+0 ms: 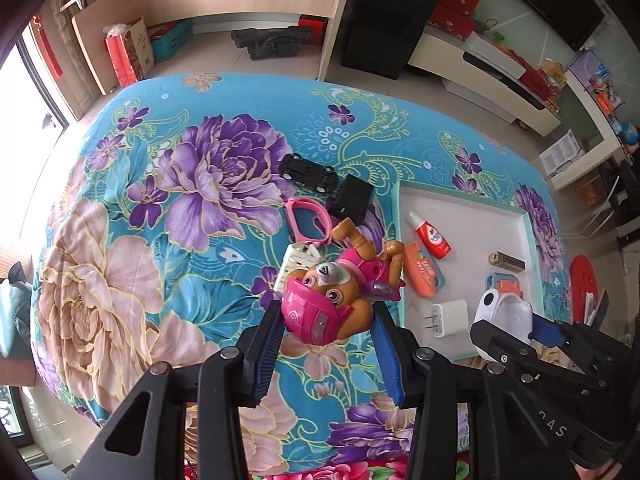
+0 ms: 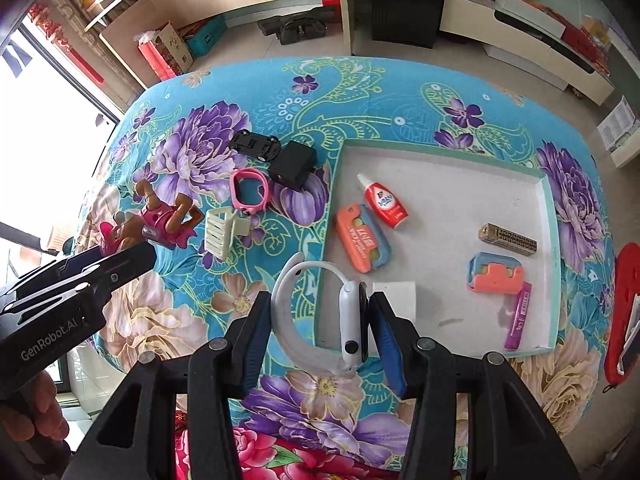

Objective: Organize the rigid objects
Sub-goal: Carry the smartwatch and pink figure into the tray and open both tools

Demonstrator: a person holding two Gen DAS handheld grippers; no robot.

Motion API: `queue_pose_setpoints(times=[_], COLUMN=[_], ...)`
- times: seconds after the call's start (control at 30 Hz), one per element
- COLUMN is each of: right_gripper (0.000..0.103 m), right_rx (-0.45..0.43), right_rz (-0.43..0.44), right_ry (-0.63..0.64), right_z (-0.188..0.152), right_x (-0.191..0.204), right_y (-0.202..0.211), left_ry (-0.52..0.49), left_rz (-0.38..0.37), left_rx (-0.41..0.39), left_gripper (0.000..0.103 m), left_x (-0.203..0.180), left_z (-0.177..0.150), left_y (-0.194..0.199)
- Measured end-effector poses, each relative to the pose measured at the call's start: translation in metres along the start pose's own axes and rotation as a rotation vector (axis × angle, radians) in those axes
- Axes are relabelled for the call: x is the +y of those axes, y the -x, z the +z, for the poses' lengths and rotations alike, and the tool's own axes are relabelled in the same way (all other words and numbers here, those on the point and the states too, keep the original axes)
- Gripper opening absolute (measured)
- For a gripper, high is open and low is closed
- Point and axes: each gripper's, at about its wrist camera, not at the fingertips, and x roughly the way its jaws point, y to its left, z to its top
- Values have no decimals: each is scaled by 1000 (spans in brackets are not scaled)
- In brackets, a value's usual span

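Note:
My left gripper (image 1: pixel 326 320) is shut on a pink toy dog figure (image 1: pixel 328 296) and holds it above the floral cloth, left of the white tray (image 1: pixel 460 204). It also shows in the right wrist view (image 2: pixel 160 220). My right gripper (image 2: pixel 320 320) is shut on a white smartwatch (image 2: pixel 350 320), held above the tray's near left corner; the watch shows in the left wrist view (image 1: pixel 504 316). The tray (image 2: pixel 460 168) holds a red glue bottle (image 2: pixel 386 202), orange cases (image 2: pixel 362 238), a white charger (image 2: pixel 394 292) and other small items.
On the cloth left of the tray lie a black toy car (image 2: pixel 256 144), a black adapter (image 2: pixel 294 164), a pink watch band (image 2: pixel 250 190) and a white hair clip (image 2: pixel 222 232). A red object (image 2: pixel 626 308) lies at the right edge of the table.

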Motion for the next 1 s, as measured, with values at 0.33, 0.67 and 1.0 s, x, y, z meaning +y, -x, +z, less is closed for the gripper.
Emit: queue_pose_setpoints(times=[0.33, 0.67, 1.0], right_gripper=[51, 51, 51], right_rx=[20, 73, 152], right_rz=[-34, -58, -54], right_ry=[-102, -173, -196], right_z=[-14, -17, -18], right_x=[-78, -140, -168], right_y=[-6, -35, -81], left_ry=[-94, -145, -159], left_rz=[-40, -61, -71], left_rx=[48, 103, 165], left_gripper=[47, 47, 47], left_x=[-72, -116, -137], left_z=[-5, -2, -2], left_y=[-40, -89, -135])
